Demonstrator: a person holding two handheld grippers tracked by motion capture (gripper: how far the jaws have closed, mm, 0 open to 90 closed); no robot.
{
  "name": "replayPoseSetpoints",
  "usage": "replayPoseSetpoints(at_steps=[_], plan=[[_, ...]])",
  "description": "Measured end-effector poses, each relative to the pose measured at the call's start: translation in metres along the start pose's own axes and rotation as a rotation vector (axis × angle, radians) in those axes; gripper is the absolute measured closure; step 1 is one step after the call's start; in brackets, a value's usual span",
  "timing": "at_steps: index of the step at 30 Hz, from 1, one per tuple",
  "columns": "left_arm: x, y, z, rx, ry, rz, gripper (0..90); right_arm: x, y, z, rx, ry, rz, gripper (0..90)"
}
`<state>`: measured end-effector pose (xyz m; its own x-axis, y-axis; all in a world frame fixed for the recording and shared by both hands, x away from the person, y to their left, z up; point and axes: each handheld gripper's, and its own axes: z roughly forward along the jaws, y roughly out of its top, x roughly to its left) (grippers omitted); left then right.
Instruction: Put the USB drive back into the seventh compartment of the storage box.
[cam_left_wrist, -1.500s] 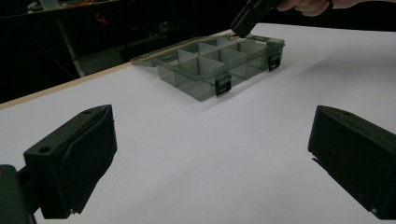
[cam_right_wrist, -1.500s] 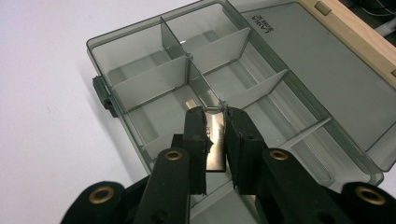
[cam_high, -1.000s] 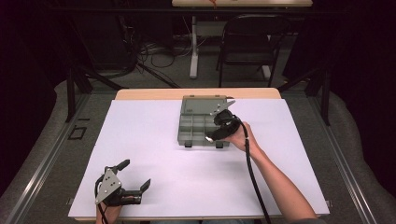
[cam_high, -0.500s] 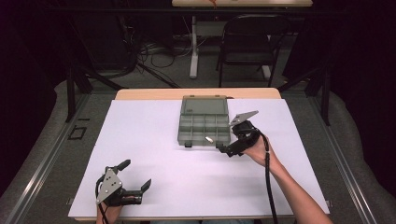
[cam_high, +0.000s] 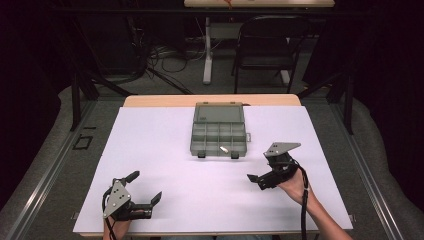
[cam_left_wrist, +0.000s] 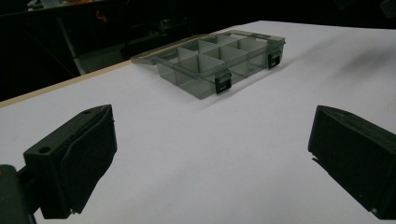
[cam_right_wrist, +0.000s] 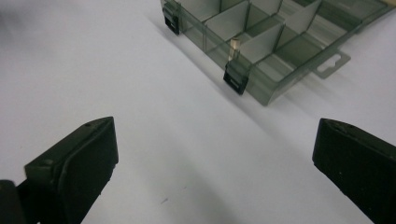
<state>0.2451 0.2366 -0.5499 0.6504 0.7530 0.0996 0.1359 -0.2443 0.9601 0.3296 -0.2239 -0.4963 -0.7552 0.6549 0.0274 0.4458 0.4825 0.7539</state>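
My right tool (cam_high: 260, 179), jaws wide and empty, sits nearer the open box (cam_high: 219, 136) ahead-left than my left tool (cam_high: 145, 194), also wide.

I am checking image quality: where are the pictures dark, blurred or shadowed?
High view: the white table is bright, the room behind nearly black. Left gripper view: the organizer box is fairly sharp, the near tongs soft. Right gripper view: the box casts a soft shadow toward the camera.
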Motion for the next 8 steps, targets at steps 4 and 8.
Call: replayPoseSetpoints(at_steps=[4, 8], plan=[[0.000, 0.000, 0.000, 0.001, 0.005, -0.004, 1.1, 0.004, -0.022, -0.003, -0.026, -0.016, 0.030, 0.0], [0.000, 0.000, 0.000, 0.003, 0.005, -0.001, 1.1, 0.006, -0.033, -0.007, -0.041, -0.030, 0.032, 0.0]])
